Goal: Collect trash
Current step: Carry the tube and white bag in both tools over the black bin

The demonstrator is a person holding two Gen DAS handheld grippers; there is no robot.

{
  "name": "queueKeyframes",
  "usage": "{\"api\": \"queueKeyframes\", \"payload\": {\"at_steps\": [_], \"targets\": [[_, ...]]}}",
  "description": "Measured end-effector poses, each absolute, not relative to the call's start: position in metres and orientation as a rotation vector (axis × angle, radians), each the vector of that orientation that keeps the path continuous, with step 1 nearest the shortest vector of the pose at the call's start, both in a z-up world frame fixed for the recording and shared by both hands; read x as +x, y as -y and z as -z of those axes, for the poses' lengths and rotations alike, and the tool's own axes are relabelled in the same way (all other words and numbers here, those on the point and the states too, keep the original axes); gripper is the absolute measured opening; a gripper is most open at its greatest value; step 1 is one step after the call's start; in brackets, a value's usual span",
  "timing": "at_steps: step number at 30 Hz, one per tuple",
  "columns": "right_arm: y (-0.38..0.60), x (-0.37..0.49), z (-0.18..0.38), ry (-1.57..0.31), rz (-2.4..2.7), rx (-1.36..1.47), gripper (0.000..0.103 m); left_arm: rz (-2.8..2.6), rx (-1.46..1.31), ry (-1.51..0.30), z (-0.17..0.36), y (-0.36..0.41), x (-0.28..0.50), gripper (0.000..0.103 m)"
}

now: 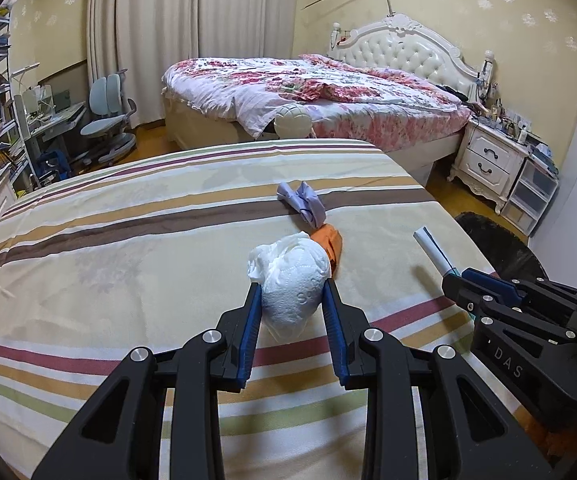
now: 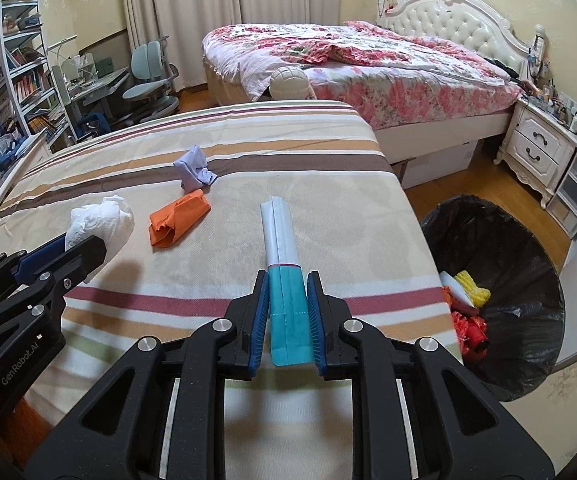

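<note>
Left gripper (image 1: 291, 292) clamps tissue wad (image 1: 288, 280) | right gripper (image 2: 288, 300) clamps teal-white packet (image 2: 284, 248) | print "DAS", "GenRobot.AI"

The striped bedsheet (image 1: 128, 248) is matt woven cloth, faintly creased. The white paper-towel wad (image 1: 292, 280) looks soft, embossed and crumpled. The orange wrapper (image 2: 178, 220) and lilac scrap (image 2: 194, 170) look like thin, creased paper. The teal-and-white carton (image 2: 286, 280) is smooth folded card with a slight sheen. Both the left gripper (image 1: 291, 292) and right gripper (image 2: 287, 280) are matt black plastic with ribbed blue pads and bright metal pins. The bin liner (image 2: 528, 280) is glossy black plastic film.
</note>
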State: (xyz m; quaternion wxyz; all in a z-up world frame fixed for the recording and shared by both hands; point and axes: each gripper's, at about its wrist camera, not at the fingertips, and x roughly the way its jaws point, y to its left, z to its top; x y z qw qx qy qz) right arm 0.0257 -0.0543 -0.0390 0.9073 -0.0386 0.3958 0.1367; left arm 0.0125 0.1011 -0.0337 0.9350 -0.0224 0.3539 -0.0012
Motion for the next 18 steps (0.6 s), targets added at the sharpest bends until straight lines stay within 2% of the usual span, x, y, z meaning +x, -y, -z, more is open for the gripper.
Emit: {"api": "queueKeyframes", "payload": {"at_steps": [18], "targets": [[0.134,0.016,0.017,-0.739,-0.138,0.004,0.019,0.134,-0.006,-0.683,0.023,-0.025,0.023,0.031]]}}
